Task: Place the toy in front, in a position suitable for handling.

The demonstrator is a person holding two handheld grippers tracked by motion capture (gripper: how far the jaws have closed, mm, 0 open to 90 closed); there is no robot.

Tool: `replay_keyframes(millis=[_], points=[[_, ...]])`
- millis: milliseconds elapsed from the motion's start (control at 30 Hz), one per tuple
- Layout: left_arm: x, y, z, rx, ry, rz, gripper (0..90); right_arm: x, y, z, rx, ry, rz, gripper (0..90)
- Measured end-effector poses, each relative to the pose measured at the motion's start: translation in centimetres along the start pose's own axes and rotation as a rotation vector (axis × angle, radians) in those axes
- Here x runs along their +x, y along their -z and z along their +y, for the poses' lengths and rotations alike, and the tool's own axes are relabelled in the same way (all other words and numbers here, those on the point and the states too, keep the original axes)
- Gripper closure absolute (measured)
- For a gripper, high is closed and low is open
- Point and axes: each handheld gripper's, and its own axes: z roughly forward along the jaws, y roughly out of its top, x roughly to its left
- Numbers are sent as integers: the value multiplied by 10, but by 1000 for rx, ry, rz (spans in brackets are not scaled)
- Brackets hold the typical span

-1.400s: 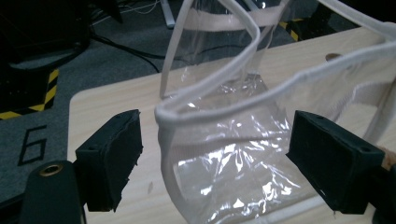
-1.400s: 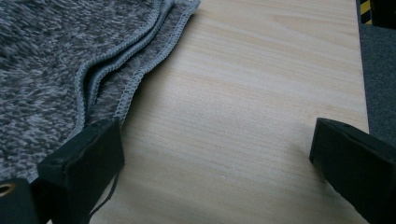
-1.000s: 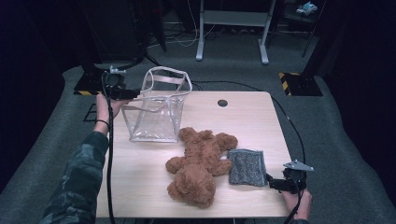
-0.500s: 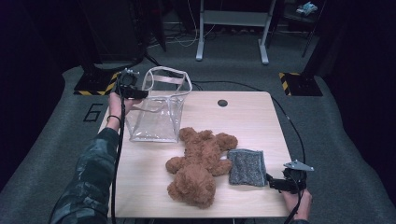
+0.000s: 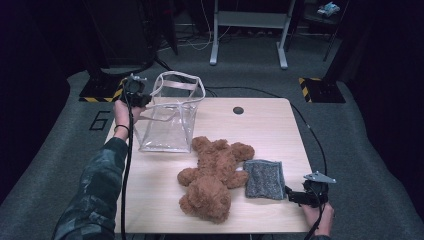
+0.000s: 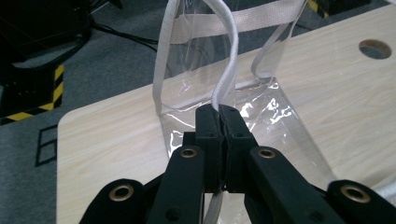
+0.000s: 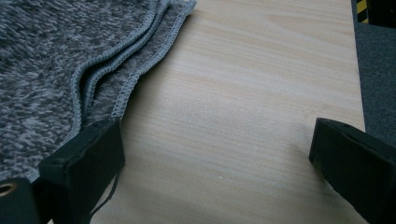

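Left gripper [image 6: 222, 116] clamped on clear bag's [image 5: 167, 120] white strap [image 6: 226, 70], far-left table | right gripper [image 7: 215, 154] wide apart, empty, beside grey cloth [image 5: 264, 179] | teddy [image 5: 212, 177] unbagged: you've likely loading left.

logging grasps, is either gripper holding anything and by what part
The left gripper is shut on the bag's white strap. The right gripper is open beside the cloth, holding nothing.
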Motion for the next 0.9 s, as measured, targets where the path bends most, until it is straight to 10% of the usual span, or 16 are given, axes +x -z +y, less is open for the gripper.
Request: replay_keyframes(millis=[900], points=[[34, 18, -20, -20, 116, 129, 878, 0, 0, 0, 1, -2, -2, 28]])
